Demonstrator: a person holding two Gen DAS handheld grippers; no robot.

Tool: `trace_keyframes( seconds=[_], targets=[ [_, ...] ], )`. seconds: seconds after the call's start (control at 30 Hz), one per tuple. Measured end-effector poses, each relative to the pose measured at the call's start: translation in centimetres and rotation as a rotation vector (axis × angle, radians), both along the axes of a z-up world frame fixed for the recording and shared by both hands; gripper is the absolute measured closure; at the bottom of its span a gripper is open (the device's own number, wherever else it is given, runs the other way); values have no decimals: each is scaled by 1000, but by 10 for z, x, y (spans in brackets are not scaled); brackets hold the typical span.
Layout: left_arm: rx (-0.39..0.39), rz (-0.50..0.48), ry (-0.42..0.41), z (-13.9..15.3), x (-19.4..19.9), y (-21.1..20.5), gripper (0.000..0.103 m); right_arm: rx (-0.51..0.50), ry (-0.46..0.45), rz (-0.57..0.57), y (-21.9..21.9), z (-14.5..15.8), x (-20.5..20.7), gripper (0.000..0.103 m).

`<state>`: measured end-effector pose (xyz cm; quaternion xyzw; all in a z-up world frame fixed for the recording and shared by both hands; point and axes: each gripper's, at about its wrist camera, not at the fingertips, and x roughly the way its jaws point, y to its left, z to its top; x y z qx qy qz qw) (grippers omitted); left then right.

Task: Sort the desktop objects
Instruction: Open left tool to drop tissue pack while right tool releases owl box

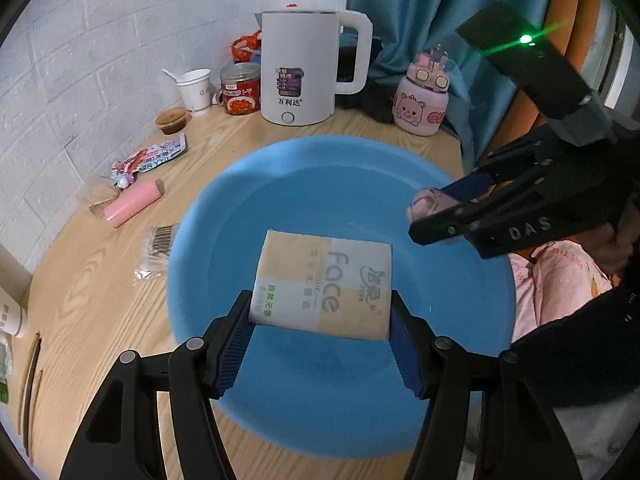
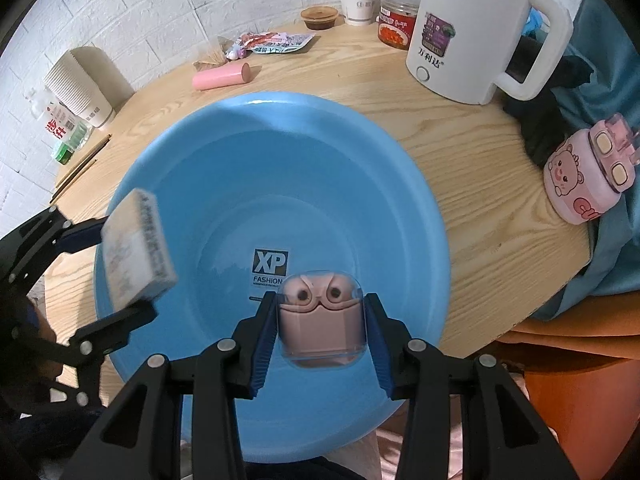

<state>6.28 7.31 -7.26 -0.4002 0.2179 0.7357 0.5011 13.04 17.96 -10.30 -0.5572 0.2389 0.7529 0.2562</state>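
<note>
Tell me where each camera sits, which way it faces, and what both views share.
Left wrist: on the left gripper, looking down along its fingers at the tissue pack it clamps over the basin; the right gripper enters from the right.
Right wrist: on the right gripper, looking down at the earbud case it clamps over the basin; the left gripper with the pack enters from the left.
Shared: basin, kettle, pink bottle, pink tube, both grippers.

A white electric kettle [image 2: 464, 36] stands on the light wooden tabletop [image 2: 472, 216] before a white brick wall [image 1: 80, 52], beside a teal fabric curtain [image 1: 432, 12].
</note>
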Motion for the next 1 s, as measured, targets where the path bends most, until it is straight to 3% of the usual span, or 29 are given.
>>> trace_keyframes(
  seconds=[0.43, 0.53, 0.63, 1.0],
  targets=[
    [-96, -24, -29, -31, -9, 34, 40, -22, -5, -18, 6, -5, 13, 60],
    [-109, -38, -26, -35, -8, 36, 34, -23, -1, -14, 7, -5, 14, 60],
    [-122, -58, -14, -37, -6, 38, 19, -21, 0, -12, 5, -3, 14, 60],
    [-104, -28, 0, -28, -9, 31, 18, -18, 2, -1, 3, 1, 10, 60]
  ],
)
